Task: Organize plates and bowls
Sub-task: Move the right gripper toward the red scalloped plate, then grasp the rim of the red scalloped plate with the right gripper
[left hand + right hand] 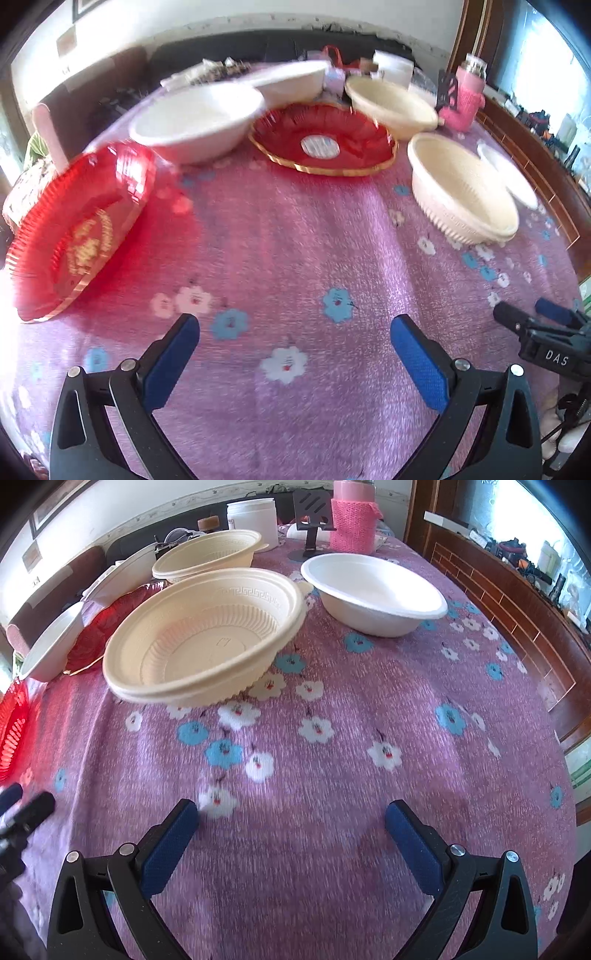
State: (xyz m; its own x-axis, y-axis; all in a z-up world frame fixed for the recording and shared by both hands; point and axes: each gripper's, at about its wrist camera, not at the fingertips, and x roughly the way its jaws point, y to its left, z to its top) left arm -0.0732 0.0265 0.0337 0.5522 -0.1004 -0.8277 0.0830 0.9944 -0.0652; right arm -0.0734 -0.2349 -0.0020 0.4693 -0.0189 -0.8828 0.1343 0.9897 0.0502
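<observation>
A purple flowered cloth (332,812) covers the worktop. Both the left gripper (295,332) and right gripper (291,812) hover with fingers spread, empty. Just beyond the right gripper sits a cream ribbed plastic bowl (207,638), probably light and flexible; pinch its rim. Behind it, a white foam bowl (373,594) looks crushable.

left wrist: low, forward over purple floral tablecloth (295,229) | right wrist: same, from the right | shared: near ribbed cream plastic bowl (461,192) (203,635)

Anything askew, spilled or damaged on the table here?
Nothing spilled or broken. The near red plate at the table's left edge appears tilted rather than flat, though fisheye distortion may exaggerate that. Both tools are open and empty.
</observation>
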